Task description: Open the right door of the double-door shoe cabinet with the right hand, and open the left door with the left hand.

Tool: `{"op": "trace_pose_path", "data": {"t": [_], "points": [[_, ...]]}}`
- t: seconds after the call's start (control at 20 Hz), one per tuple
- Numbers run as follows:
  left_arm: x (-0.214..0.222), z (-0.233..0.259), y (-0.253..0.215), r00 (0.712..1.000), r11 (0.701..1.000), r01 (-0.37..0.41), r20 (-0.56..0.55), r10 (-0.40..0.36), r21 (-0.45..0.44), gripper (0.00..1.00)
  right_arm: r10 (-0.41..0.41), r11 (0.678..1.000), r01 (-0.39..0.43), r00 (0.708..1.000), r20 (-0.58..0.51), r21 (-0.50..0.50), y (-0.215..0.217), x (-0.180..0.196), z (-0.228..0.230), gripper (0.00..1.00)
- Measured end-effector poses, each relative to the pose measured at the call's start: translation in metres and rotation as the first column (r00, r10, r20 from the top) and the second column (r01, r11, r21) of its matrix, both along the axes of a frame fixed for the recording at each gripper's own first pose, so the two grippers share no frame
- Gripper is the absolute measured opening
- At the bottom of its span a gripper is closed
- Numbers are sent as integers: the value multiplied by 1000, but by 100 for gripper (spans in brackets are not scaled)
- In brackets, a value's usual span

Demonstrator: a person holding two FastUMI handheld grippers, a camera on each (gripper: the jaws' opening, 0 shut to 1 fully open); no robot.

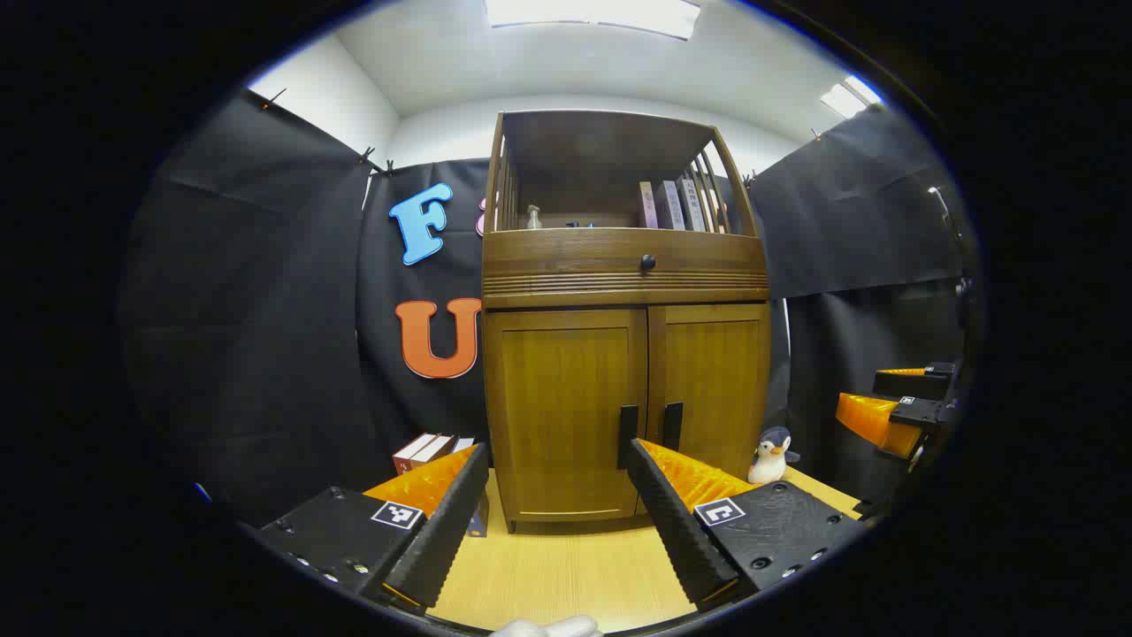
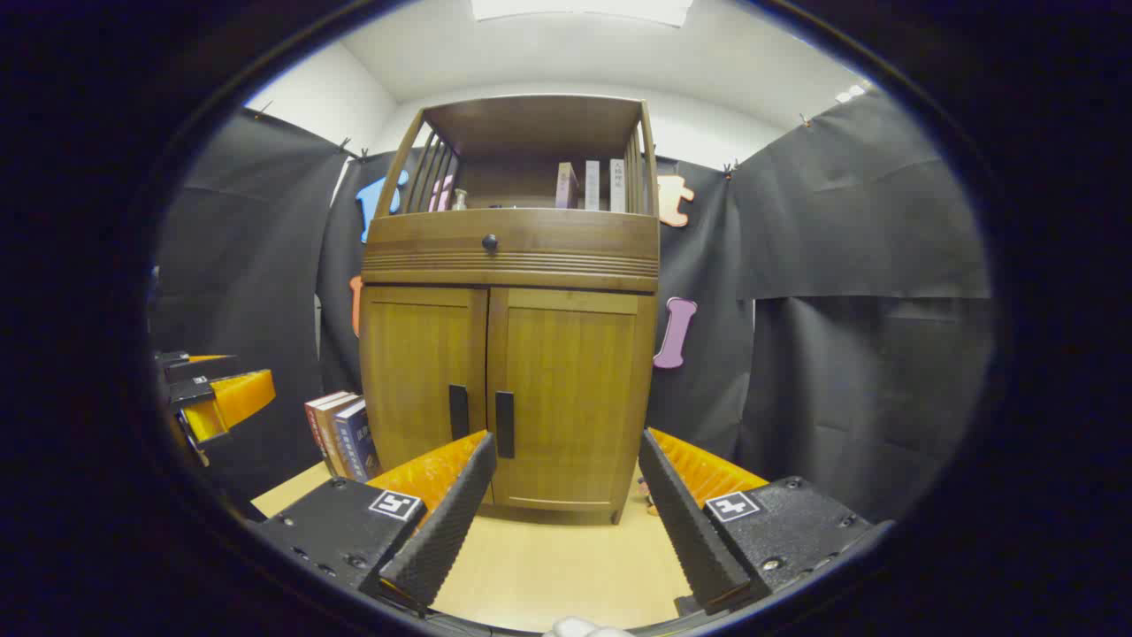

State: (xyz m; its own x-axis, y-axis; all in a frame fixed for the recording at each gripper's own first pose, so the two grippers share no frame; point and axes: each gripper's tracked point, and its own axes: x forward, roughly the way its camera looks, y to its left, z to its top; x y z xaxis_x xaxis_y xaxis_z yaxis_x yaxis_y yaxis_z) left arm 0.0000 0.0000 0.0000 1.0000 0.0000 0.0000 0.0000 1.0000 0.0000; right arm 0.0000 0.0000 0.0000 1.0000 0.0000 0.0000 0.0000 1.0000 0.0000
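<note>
The shoe cabinet (image 1: 625,354) stands upright on a light wooden tabletop (image 1: 566,575), both lower doors flush and closed. The left door (image 1: 562,411) and right door (image 1: 712,389) meet at a narrow centre seam, with 2 dark vertical handles (image 1: 650,431) just beside it. The left gripper (image 1: 557,522) sits in front of the left door with its fingers spread wide and nothing between them, bare table ahead of it. The right gripper (image 2: 566,522) faces the right door (image 2: 570,398), jaws likewise wide apart and empty. A toy penguin (image 1: 772,456) stands near the cabinet's right foot, and books (image 2: 340,433) lean near its left side. What may be a small bottle (image 1: 533,217) sits on the open upper shelf beside more books (image 1: 670,205). Black cloth (image 1: 265,310) walls the booth.
</note>
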Motion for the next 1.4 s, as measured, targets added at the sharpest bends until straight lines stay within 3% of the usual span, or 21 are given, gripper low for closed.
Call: {"op": "trace_pose_path", "data": {"t": [0.6, 0.8, 1.05, 1.1, 1.4], "points": [[-1, 0, 13, 1000, 1000, -16, -11, 16, -6, 95, -31, 999, 32, 999, -30, 28, -5, 11, -7, 100], [-1, -5, 17, 999, 1000, -29, -26, 29, -10, 95, 5, 1000, -4, 999, -36, 13, 7, 28, -14, 100], [1, -5, 11, 999, 1000, -12, -36, 11, -11, 95, 73, 997, -74, 995, -69, -13, 29, 80, -37, 100], [1, -3, 17, 999, 999, -33, -33, 33, -9, 100, 88, 996, -89, 994, -67, -15, 35, 92, -38, 100], [5, 2, 38, 988, 988, -153, -36, 153, 16, 96, 171, 985, -173, 980, -99, -13, 61, 185, -56, 100]]}}
